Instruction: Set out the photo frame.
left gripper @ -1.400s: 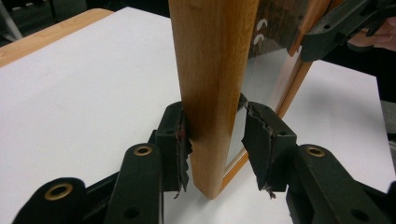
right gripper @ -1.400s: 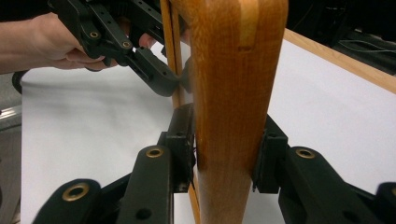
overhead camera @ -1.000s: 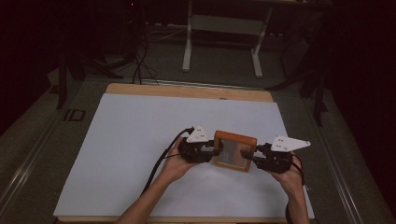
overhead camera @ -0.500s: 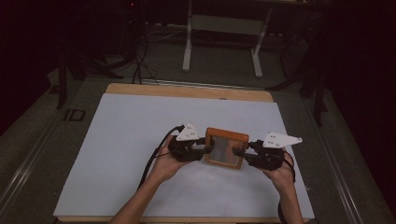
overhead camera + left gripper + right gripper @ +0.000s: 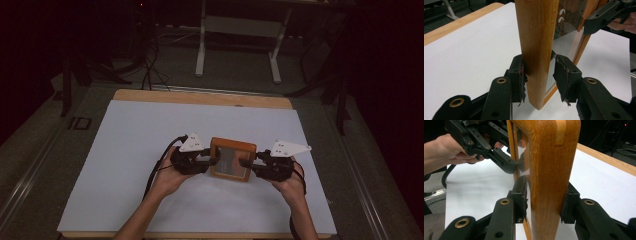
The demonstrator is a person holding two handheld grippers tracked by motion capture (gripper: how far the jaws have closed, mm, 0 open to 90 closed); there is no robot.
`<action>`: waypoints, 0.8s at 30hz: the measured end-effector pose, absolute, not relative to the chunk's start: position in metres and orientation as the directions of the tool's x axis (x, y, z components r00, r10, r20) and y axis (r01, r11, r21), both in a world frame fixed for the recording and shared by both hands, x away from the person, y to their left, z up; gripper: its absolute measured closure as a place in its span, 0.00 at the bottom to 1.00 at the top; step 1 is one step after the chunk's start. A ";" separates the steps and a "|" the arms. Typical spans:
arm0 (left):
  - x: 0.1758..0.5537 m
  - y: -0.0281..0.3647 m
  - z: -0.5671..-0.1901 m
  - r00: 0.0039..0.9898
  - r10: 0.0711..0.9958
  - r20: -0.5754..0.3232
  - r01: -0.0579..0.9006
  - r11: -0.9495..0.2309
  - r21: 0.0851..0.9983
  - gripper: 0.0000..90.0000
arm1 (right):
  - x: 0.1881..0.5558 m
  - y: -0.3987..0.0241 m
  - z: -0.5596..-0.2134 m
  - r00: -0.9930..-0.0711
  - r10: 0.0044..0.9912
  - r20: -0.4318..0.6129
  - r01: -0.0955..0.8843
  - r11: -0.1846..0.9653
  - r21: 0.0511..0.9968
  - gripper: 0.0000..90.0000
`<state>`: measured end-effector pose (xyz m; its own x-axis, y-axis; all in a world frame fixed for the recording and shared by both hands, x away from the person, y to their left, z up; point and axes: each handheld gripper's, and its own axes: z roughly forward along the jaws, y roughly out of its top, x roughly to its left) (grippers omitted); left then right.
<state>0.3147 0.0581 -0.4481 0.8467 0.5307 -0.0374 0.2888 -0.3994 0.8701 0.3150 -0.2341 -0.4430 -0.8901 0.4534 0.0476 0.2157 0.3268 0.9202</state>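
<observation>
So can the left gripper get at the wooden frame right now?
Yes, it looks so: the left gripper already has its jaws around one side of the wooden frame, with nothing between. The right gripper grips the opposite side, out of its way.

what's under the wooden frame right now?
Under the wooden frame lies the white table cover; the left gripper view shows it through the frame's clear pane. In the high view, the patch directly beneath stays covered by the frame.
</observation>
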 end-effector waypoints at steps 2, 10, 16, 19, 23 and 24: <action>0.312 0.064 -0.448 0.843 0.537 -0.034 0.290 -0.400 0.869 0.68 | 0.315 -0.230 -0.443 -0.894 0.446 0.046 0.212 0.331 0.919 0.71; 0.307 0.080 -0.447 0.829 0.559 -0.028 0.300 -0.401 0.865 0.69 | 0.319 -0.214 -0.443 -0.908 0.417 0.045 0.201 0.338 0.919 0.70; 0.304 0.093 -0.449 0.813 0.581 -0.031 0.319 -0.402 0.858 0.69 | 0.324 -0.201 -0.446 -0.916 0.397 0.060 0.207 0.337 0.919 0.70; 0.303 0.097 -0.449 0.805 0.593 -0.027 0.331 -0.410 0.850 0.69 | 0.326 -0.195 -0.449 -0.919 0.389 0.073 0.215 0.335 0.917 0.70; 0.301 0.102 -0.450 0.793 0.609 -0.026 0.345 -0.414 0.842 0.69 | 0.330 -0.188 -0.453 -0.921 0.378 0.092 0.228 0.333 0.915 0.68; 0.300 0.104 -0.450 0.792 0.610 -0.024 0.349 -0.420 0.838 0.70 | 0.331 -0.186 -0.454 -0.922 0.375 0.099 0.232 0.331 0.915 0.68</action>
